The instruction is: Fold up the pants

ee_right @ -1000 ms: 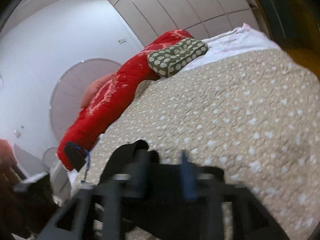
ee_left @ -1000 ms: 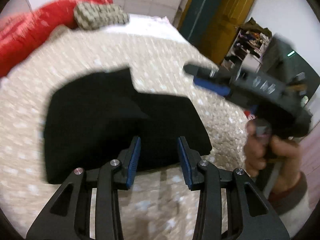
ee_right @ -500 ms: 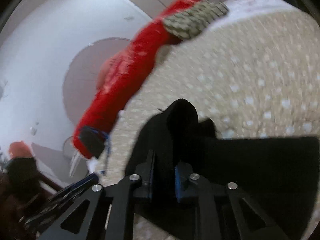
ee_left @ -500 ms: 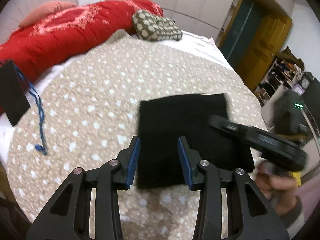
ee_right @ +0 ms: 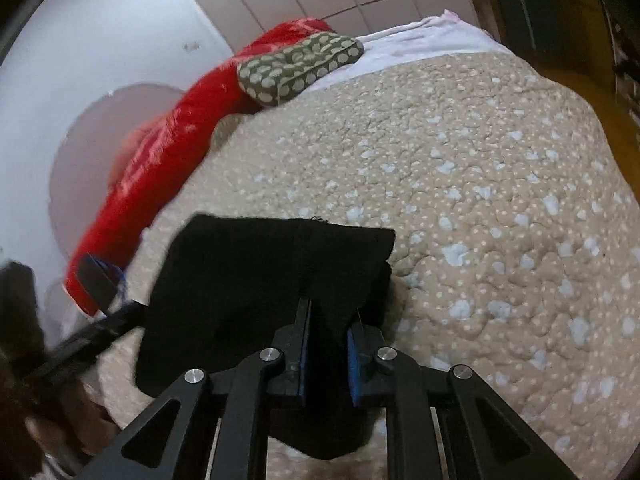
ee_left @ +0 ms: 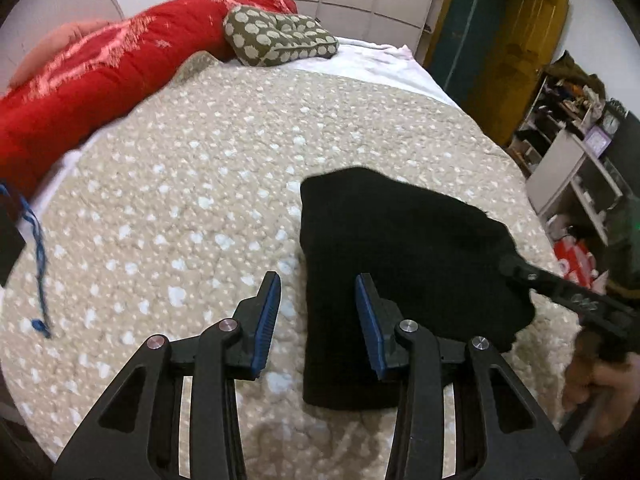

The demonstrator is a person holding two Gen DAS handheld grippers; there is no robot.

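A: Nearest the pants, what are the tools doing?
B: The right gripper [ee_right: 327, 354] is clamped on a fold of the black pants [ee_left: 392, 248]. The left gripper [ee_left: 317, 320] stands apart and empty, just over their near left edge.
A: And the pants?
B: Folded small on the beige bedspread [ee_left: 192, 184]. Far beyond them lie a spotted cushion [ee_left: 280, 40] and a red quilt [ee_left: 100, 68].
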